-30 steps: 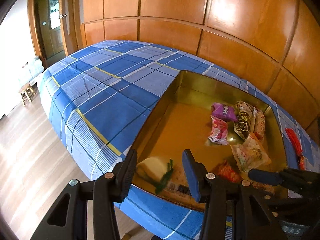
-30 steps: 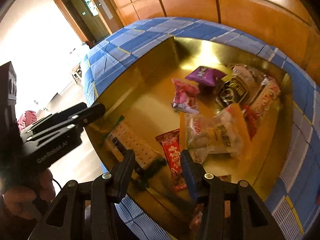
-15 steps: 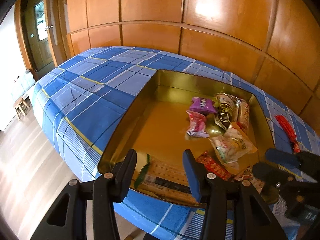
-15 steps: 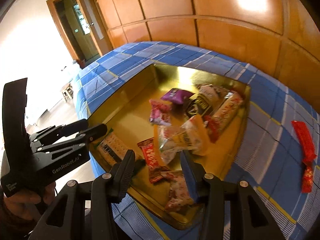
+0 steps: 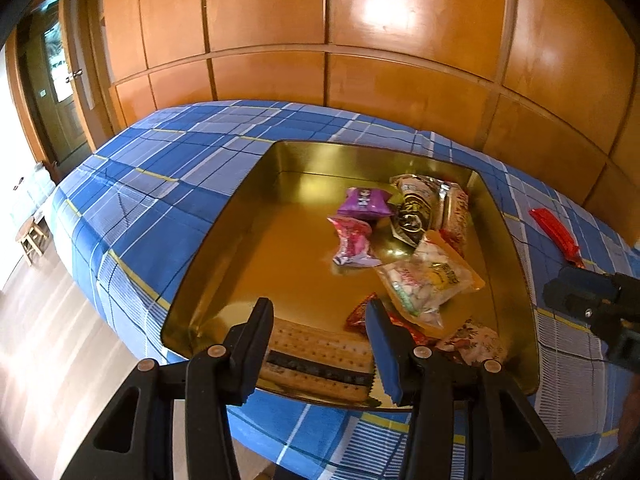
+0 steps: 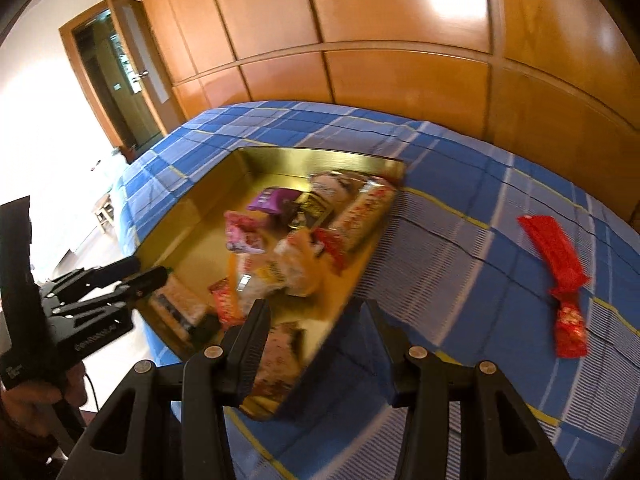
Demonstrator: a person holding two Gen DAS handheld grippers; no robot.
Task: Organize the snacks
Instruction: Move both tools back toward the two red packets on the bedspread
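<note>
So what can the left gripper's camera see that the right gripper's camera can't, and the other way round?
Only the left view shows the cracker pack clearly, lying along the gold tray's near edge, and the right gripper. Only the right view shows the whole red packet out on the blue checked cloth, and the left gripper with the hand holding it. Both show the tray, the purple packet, the cloth and the wooden wall.

Inside the gold tray (image 5: 224,240), the half toward the doorway is bare floor, with open room to reach down. The snack packets (image 5: 424,276) crowd the tray's other half and a flat cracker pack (image 5: 320,356) lines its near wall. Beyond the tray's crowded side, only a red packet (image 6: 560,264) breaks the blue plaid cloth (image 6: 460,248).
</note>
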